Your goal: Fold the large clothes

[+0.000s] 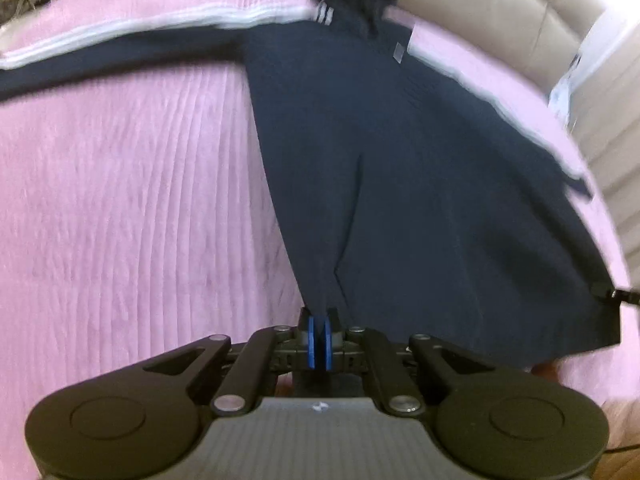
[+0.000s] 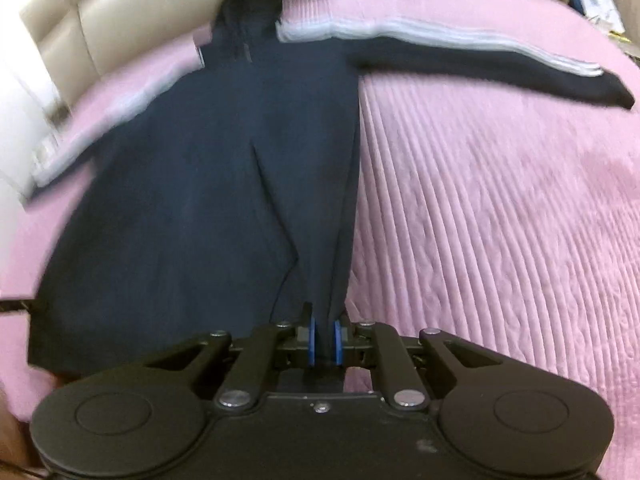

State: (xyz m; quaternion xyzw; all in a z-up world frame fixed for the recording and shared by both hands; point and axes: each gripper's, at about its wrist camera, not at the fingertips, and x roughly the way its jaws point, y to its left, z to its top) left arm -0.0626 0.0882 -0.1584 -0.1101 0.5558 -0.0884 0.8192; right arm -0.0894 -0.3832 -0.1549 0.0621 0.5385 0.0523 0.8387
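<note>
surface: we work over a bed with a ribbed pink bedspread (image 1: 120, 200), a padded cream headboard (image 1: 500, 8) along its far side.
garment: a long dark navy hooded coat (image 1: 380, 160) lies spread flat on the bedspread, hood (image 2: 248, 8) toward the headboard, both sleeves stretched out to the sides.
left sleeve in our left view: the white-striped sleeve (image 1: 120, 44) runs out flat toward the left edge of the bed.
left gripper: our left gripper (image 1: 319, 330) is clamped tight on one bottom corner of the coat's hem, the blue pads (image 1: 311, 340) nearly meeting on the cloth.
right gripper: our right gripper (image 2: 325, 336) pinches the other bottom corner, a fold of navy fabric between its blue pads.
right sleeve in our right view: the other striped sleeve (image 2: 480, 52) lies straight out toward the right.
done: the coat is laid out and both hem corners are gripped.
left to do: we judge no fold is made yet; sleeves, body and hood all remain unfolded, so the task is barely begun.
blur: the far parts are smeared, so fine creases cannot be told.
</note>
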